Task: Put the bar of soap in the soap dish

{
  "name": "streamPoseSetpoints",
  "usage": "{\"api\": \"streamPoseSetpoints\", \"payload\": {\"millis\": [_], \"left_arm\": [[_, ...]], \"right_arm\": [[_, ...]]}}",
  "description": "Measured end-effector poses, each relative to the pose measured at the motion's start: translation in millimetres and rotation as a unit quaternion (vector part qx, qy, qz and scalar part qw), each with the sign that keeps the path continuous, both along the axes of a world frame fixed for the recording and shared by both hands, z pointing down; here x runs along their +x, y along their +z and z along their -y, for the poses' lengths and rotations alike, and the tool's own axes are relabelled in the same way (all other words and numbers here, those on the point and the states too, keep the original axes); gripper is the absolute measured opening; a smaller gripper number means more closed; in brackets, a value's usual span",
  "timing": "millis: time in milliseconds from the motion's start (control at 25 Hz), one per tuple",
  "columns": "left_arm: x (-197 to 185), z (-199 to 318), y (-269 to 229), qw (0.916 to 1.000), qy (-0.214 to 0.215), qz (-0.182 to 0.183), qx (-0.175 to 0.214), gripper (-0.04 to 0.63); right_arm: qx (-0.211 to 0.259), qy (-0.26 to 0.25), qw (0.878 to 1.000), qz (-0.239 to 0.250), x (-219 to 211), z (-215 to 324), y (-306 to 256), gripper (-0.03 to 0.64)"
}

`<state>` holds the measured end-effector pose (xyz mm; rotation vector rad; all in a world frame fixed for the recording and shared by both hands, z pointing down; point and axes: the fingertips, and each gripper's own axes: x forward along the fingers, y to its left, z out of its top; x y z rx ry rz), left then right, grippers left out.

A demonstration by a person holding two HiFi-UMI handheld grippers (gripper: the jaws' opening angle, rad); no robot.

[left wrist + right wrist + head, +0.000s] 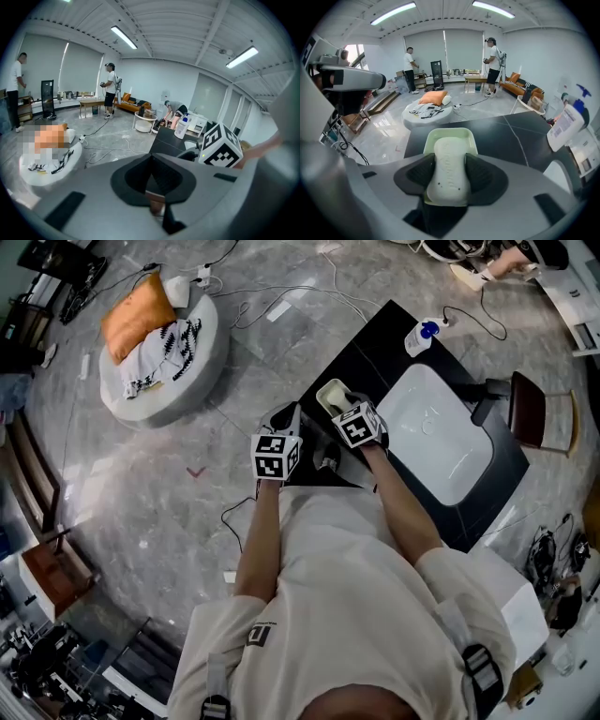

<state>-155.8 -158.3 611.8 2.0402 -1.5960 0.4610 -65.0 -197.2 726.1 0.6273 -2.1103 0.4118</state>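
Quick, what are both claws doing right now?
Left gripper: closed, holding nothing.
Right gripper: closed on the bar of soap, at the soap dish.

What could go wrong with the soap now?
The right claw pinches the bar of soap only by its sides over the soap dish, so it might slip and land crooked on the rim. The dish sits near the edge of the dark counter, so pushing down hard might shove it off.
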Motion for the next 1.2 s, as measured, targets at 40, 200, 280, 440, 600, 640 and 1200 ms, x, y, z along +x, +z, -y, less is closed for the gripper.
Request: {"api": "streamPoseSetpoints", "payload": {"millis": [40, 200, 280, 440, 600, 640, 1200], "left_arm": [[1, 0, 0, 1.0, 0.0, 0.001, 0.001, 0.005], [1, -2, -2, 1.0, -0.005, 0.002, 0.004, 0.005], [3, -6, -2, 1.0, -0.007, 0.002, 0.004, 0.006], [3, -11, 3, 0.9999, -0.012, 0.003, -0.001, 0.006], [0, -10, 1, 0.9999, -0.013, 0.003, 0.0, 0.005], [-1, -9, 0, 0.9999, -0.011, 0.003, 0.0, 0.005], [7, -14, -3, 0.9991, 0.039, -0.015, -0.005, 0.005]], "right_arm": [[0.006, -0.005, 1.0, -0.002, 0, 0, -1, 0.21], [0.03, -0.015, 0.999, -0.005, -2, 4, -8, 0.218], [0.03, -0.012, 0.999, 0.002, -2, 5, -13, 0.219], [0.032, -0.008, 0.999, 0.012, -1, 6, -18, 0.226], [0.032, 0.016, 0.999, 0.033, 5, 6, -31, 0.227], [0.033, 0.022, 0.998, 0.04, 5, 6, -35, 0.229], [0.059, 0.136, 0.985, 0.087, 31, -24, -75, 0.229]]}}
